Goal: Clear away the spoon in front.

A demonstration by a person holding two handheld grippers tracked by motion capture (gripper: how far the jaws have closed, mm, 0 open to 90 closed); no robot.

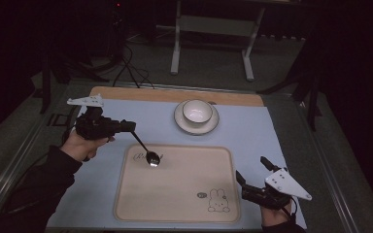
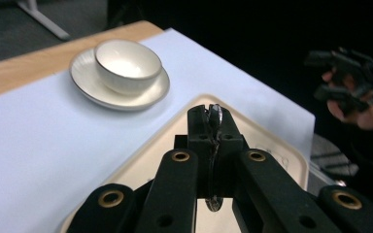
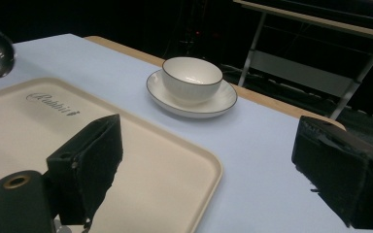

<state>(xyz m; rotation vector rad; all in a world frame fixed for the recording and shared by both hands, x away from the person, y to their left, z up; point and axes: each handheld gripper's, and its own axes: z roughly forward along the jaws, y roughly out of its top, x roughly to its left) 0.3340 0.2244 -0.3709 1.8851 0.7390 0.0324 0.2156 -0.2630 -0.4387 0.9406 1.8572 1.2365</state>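
Spoon (image 1: 147,151) clamped by its handle in the left gripper (image 1: 128,127), bowl end hanging over the tray's (image 1: 175,204) upper left corner, apparently not yet set down; bowl (image 1: 196,111) on saucer (image 1: 180,123) top centre; right gripper (image 1: 240,180) lower right, jaws apart, empty.

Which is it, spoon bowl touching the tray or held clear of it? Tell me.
Cannot tell. In the high view the spoon, clamped in the left gripper, overlaps the tray; the right gripper view hints at a gap without showing it plainly.
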